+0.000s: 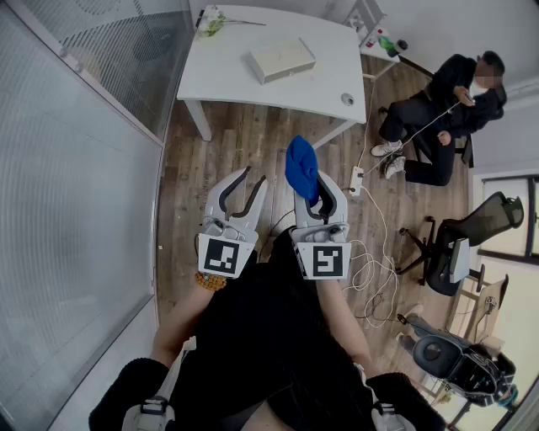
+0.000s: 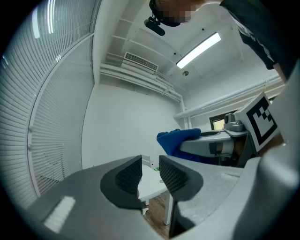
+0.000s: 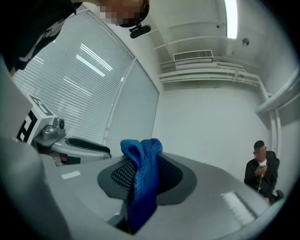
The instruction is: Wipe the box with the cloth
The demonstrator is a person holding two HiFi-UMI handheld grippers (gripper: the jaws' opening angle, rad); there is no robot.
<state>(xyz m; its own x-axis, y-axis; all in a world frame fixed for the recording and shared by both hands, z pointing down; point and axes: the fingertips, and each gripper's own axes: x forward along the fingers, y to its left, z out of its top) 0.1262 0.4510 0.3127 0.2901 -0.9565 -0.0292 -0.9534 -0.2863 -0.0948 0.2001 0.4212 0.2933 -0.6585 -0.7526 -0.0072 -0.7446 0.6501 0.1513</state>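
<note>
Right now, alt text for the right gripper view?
The right gripper has its jaws clamped on a blue cloth that stands up between them. The left gripper is at left before window blinds; a seated person is at far right.

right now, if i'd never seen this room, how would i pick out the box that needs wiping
Find the big white table at the top of the head view. Near its middle lies the box, pale, flat and rectangular. It is by far the largest thing there; the others are a leafy sprig at one corner and a small round grey thing near an edge.
</note>
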